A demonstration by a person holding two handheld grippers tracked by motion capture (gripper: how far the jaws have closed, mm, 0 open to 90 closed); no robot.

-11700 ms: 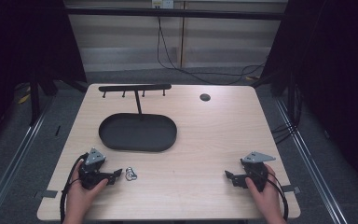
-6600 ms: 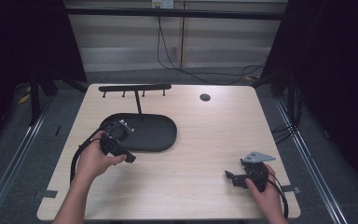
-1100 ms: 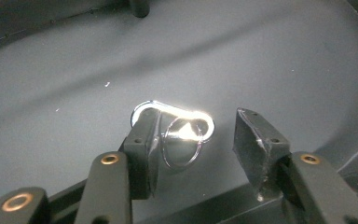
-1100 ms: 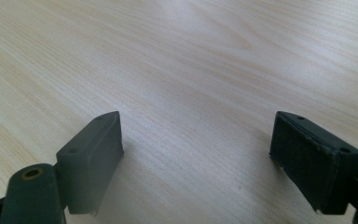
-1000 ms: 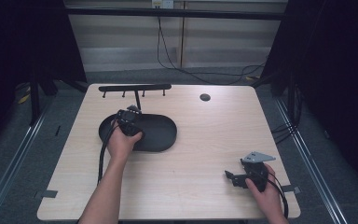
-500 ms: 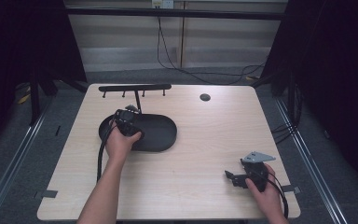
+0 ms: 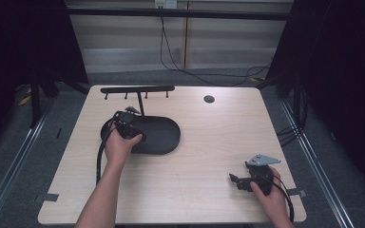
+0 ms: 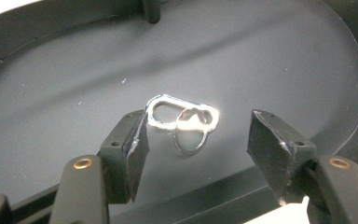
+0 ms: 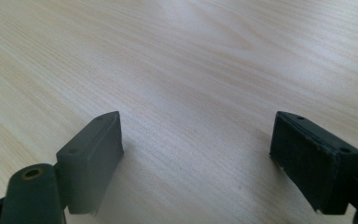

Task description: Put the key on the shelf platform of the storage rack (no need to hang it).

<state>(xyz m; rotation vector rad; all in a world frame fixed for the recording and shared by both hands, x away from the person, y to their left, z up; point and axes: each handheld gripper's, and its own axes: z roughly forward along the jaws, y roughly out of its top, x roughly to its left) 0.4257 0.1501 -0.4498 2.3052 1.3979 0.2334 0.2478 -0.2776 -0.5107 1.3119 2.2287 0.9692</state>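
Note:
A shiny metal clip [image 8: 193, 114] with a key ring [image 8: 189, 150] through it lies flat on the black oval tray [image 8: 74, 74]. My left gripper [image 8: 198, 140] is open just above it, one jaw on each side, and the left jaw's edge is close to the clip's end. From the high view, the left gripper [image 7: 125, 121] hangs over the left part of the tray [image 7: 164, 135], near the stand's post [image 7: 140, 107]. My right gripper [image 7: 235, 180] rests open at the table's front right, with bare wood between its jaws [image 9: 198, 135].
A black bar with small hooks [image 7: 138, 89] tops the post at the back of the tray. A small dark round disc [image 7: 209, 99] sits in the table near the far edge. The left gripper's cable [image 7: 99, 156] trails along the forearm.
The left gripper went from the table's front left to the tray. The clip that lay on the wood beside it now lies on the tray. The right gripper stayed still.

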